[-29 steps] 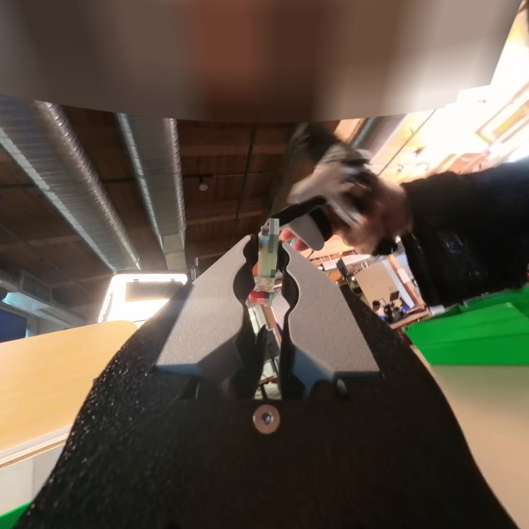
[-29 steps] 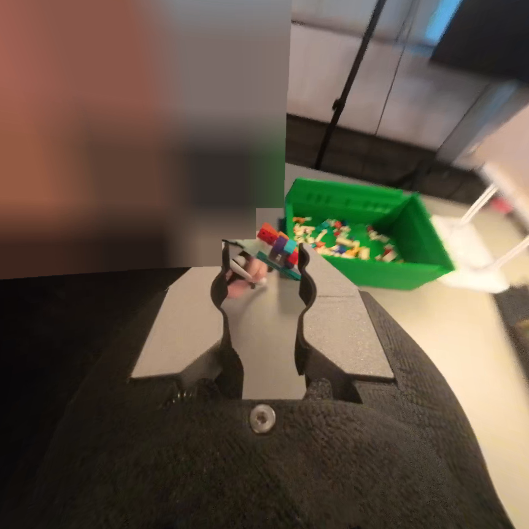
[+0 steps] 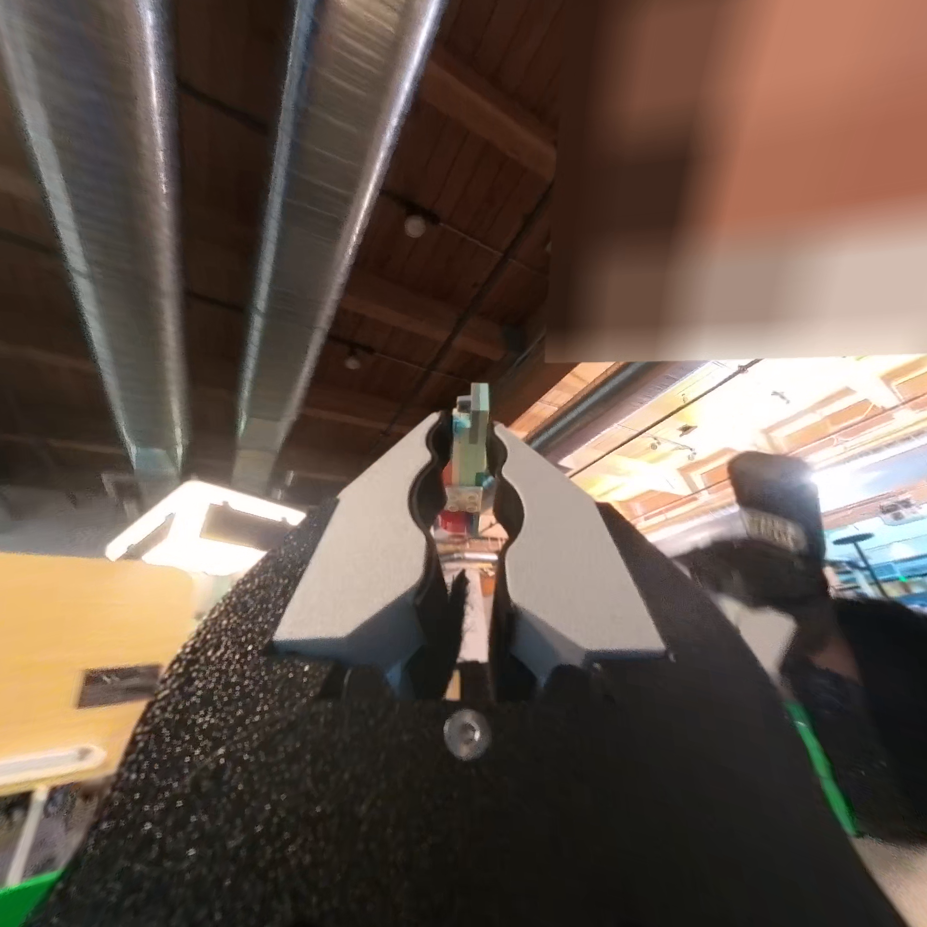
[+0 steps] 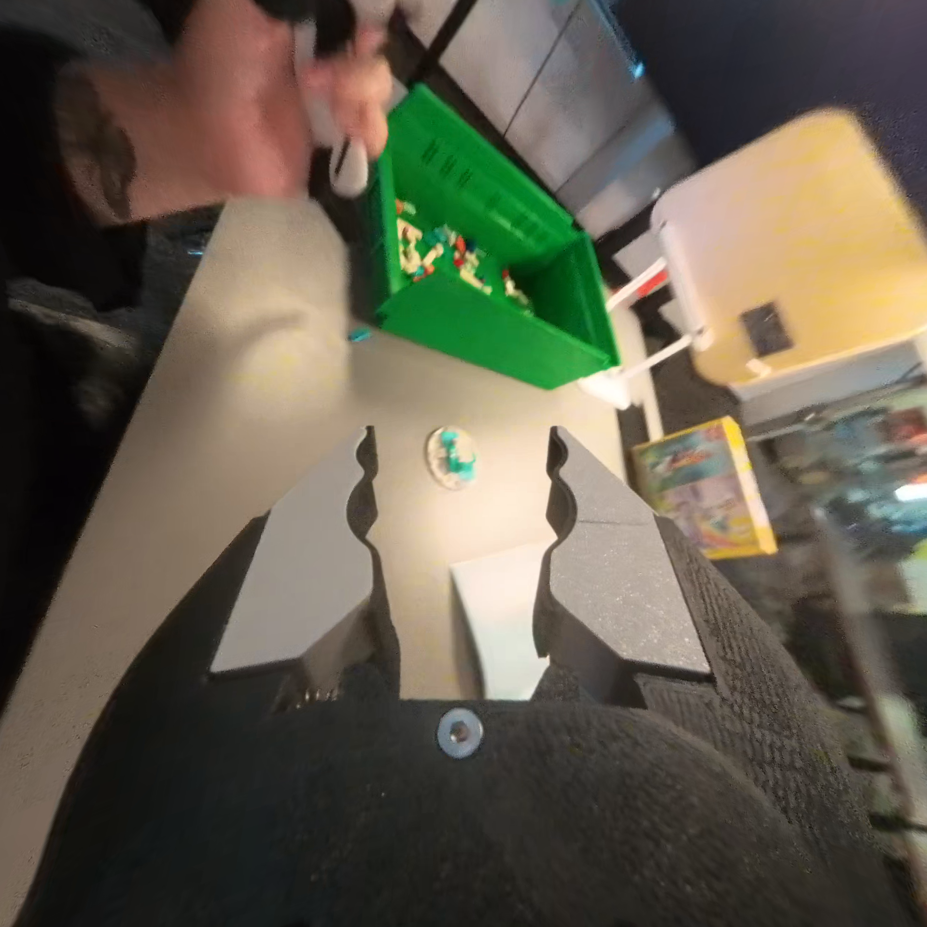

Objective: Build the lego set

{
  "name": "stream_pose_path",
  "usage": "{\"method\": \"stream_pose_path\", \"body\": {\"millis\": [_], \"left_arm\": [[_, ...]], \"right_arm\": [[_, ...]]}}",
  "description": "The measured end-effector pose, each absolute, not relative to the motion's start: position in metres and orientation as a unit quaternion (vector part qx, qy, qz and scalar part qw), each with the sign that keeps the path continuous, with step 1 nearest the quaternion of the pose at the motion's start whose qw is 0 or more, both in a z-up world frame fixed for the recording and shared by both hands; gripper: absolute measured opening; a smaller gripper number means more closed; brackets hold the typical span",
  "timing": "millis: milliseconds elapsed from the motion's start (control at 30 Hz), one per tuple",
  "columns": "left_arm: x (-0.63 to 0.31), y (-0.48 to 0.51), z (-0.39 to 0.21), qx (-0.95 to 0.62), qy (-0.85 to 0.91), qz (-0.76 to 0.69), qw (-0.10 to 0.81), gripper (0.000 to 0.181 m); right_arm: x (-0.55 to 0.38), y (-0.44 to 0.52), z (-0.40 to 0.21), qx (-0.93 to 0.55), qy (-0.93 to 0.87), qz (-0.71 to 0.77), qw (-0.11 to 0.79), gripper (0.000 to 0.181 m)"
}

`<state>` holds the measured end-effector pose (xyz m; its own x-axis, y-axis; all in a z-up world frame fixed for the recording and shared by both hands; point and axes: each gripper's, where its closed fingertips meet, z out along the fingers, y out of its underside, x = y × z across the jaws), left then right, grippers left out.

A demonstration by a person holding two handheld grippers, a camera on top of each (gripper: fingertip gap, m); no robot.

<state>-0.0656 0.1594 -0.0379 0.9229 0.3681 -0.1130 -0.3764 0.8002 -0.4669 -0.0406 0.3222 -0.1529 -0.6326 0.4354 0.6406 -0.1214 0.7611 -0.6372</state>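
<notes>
both views are motion-blurred and bowed at the edges by the wide lens. the left wrist view is dim overhead, with a blown-out skylight (image 3: 200, 521) and bright glare at right. in the right wrist view, a soft highlight pools on the desk (image 4: 281, 351); the green bin (image 4: 481, 326) is smeared.

Small multicoloured lego build (image 3: 469, 469) — upright, clamped edge-on between grey tongs (image 3: 469, 436).

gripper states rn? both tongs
Left tongs: shut on the small multicoloured lego assembly.
Right tongs: open, empty, above the beige table.
</notes>
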Motion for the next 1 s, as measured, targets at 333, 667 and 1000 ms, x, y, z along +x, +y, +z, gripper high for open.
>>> {"method": "stream_pose_path", "body": {"millis": [333, 667, 1000], "left_arm": [[-0.073, 0.11, -0.049, -0.25, -0.001, 0.238, 0.938, 0.01], [-0.089, 0.087, -0.067, -0.253, -0.019, 0.25, 0.935, 0.01], [-0.102, 0.075, -0.079, -0.241, -0.032, 0.231, 0.942, 0.01]], "right_arm": [[-0.07, 0.248, -0.266, -0.231, -0.856, 0.419, 0.195, 0.045], [-0.134, 0.185, -0.313, -0.285, -0.86, 0.398, 0.146, 0.039], [-0.168, 0.165, -0.312, -0.289, -0.848, 0.402, 0.189, 0.041]]}}
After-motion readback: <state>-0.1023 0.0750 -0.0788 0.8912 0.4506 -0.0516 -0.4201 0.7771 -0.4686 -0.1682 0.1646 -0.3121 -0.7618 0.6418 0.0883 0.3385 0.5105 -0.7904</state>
